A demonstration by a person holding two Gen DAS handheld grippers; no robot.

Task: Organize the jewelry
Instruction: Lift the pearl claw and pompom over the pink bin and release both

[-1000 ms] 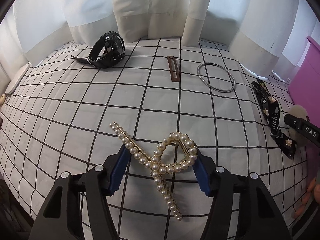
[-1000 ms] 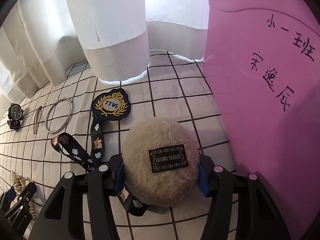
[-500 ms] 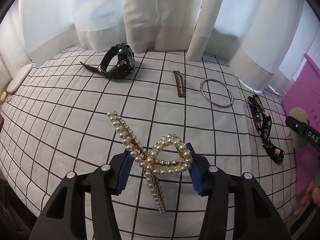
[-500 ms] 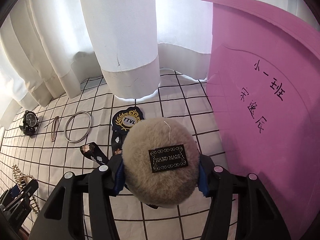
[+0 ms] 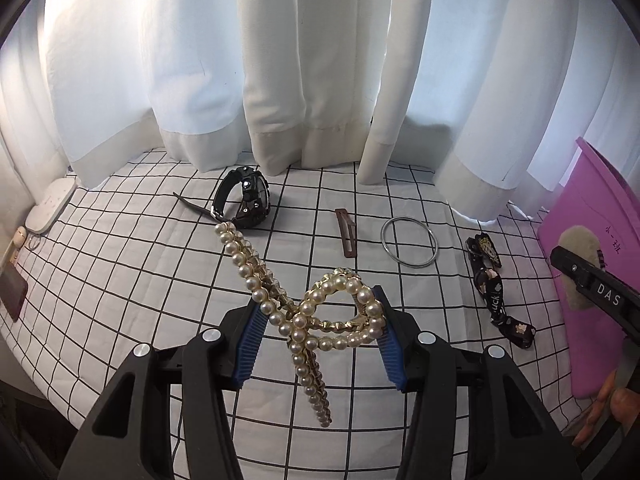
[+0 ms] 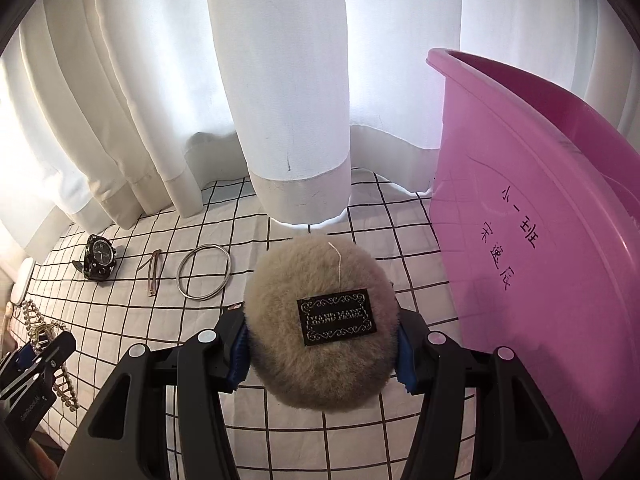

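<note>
Both claws carry a piece above a white bed cover (image 5: 120, 264) with a black grid. The left claw (image 5: 318, 336) pinches a pearl hair claw clip (image 5: 320, 320), crossed into a ribbon shape, by its loop. The right claw (image 6: 322, 344) squeezes a round beige fur pompom (image 6: 320, 320) just beside a pink plastic bin (image 6: 540, 240).

The step in hand looks like carrying: both pieces are lifted and seem bound for the bin. Next, the pompom probably needs raising over the bin's rim before release, while the clip travels well to the right.

On the bed lie a black wristwatch (image 5: 246, 202), a brown snap hair clip (image 5: 347, 236), a silver bangle (image 5: 409, 242) and a black patterned ribbon (image 5: 496, 292).

The pompom's black patch reads "HAND MADE". Handwritten Chinese characters mark the bin's wall. The right claw's side shows "DAS".
</note>
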